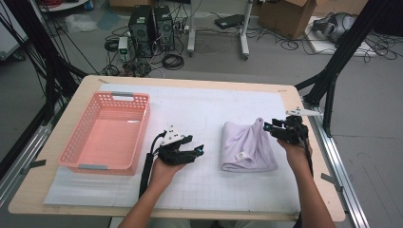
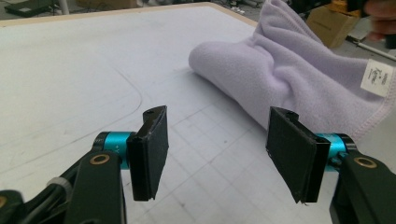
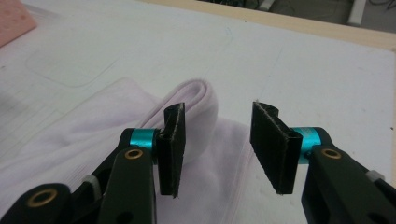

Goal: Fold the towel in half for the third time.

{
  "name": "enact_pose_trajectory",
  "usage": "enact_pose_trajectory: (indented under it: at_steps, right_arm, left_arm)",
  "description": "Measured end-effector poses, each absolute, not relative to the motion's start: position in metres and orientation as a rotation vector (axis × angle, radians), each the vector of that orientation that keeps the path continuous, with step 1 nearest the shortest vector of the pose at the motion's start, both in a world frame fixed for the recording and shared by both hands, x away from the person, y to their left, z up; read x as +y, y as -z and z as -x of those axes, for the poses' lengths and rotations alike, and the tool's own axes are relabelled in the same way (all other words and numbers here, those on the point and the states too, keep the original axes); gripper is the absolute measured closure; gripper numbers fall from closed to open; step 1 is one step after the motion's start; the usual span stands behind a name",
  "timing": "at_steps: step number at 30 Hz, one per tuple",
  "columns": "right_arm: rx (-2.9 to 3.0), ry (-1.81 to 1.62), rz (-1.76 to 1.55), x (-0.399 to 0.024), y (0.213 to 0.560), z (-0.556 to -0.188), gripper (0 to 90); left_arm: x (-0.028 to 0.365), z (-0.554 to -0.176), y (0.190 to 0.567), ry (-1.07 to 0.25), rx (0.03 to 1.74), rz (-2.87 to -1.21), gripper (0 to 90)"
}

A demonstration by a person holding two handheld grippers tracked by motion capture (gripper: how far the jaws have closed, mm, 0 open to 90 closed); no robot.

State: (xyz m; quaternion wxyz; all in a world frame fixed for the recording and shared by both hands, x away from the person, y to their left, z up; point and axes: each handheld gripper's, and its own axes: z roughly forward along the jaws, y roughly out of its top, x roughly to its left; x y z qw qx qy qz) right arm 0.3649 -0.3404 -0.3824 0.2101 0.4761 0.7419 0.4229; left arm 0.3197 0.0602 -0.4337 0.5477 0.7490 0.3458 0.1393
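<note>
We judge the step in hand to be readying a grasp on the folded lilac fleece towel [image 1: 248, 146], which lies right of centre on the white gridded mat [image 1: 199, 107]. Our left gripper [image 1: 196, 151] waits beside it, jaws released and empty. Our right gripper [image 3: 218, 140] hovers over the raised corner, jaws parted. Next, we close on the soft, rounded fold. The pink perforated basket [image 1: 138, 137] stands at left.

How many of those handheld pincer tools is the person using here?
2. The left gripper is over the white mat between the pink basket and the folded lilac towel, open. The right gripper is at the towel's far right corner, fingers apart.
</note>
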Motion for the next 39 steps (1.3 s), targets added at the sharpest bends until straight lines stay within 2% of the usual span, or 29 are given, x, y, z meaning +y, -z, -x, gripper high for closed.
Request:
enact_pose_trajectory:
  at_steps: [2,6,11,18,20,22,25,32,34,35,37,39]
  right_arm:
    - [2.069,-1.172,-1.305,-0.341,0.382,-0.351,55.6]
    - [2.133,-1.161,-1.266,-0.335,0.392,-0.323,64.0]
    - [2.174,-1.187,-1.219,-0.325,0.403,-0.3,68.2]
    - [2.251,-1.205,-1.252,-0.308,0.418,-0.294,63.9]
    - [2.277,-1.192,-1.275,-0.305,0.423,-0.295,71.7]
    - [2.3,-1.148,-1.287,-0.307,0.426,-0.296,86.3]
    - [2.243,-1.073,-1.32,-0.317,0.423,-0.294,87.3]
    - [2.156,-0.933,-1.38,-0.34,0.414,-0.287,85.9]
    - [2.156,-1.016,-1.399,-0.341,0.412,-0.285,70.8]
    - [2.158,-1.067,-1.404,-0.341,0.412,-0.284,66.7]
    - [2.207,-1.085,-1.407,-0.337,0.416,-0.285,61.8]
    - [2.253,-1.03,-1.417,-0.33,0.423,-0.287,60.9]
  left_arm:
    - [0.064,-0.316,0.438,-0.329,0.811,-1.785,39.6]
    - [0.069,-0.311,0.444,-0.329,0.803,-1.791,39.4]
    - [0.076,-0.307,0.446,-0.326,0.799,-1.789,39.7]
    - [0.082,-0.303,0.448,-0.324,0.801,-1.786,39.5]
    - [0.084,-0.302,0.448,-0.324,0.798,-1.785,39.4]
    - [0.085,-0.301,0.448,-0.322,0.798,-1.784,39.2]
    - [0.087,-0.3,0.448,-0.32,0.802,-1.785,39.1]
    - [0.088,-0.3,0.448,-0.321,0.808,-1.778,39.2]
    - [0.088,-0.3,0.448,-0.321,0.809,-1.778,39.2]
    - [0.088,-0.3,0.448,-0.32,0.811,-1.778,39.2]
    - [0.088,-0.3,0.448,-0.318,0.814,-1.773,39.1]
    - [0.088,-0.299,0.448,-0.319,0.812,-1.776,39.0]
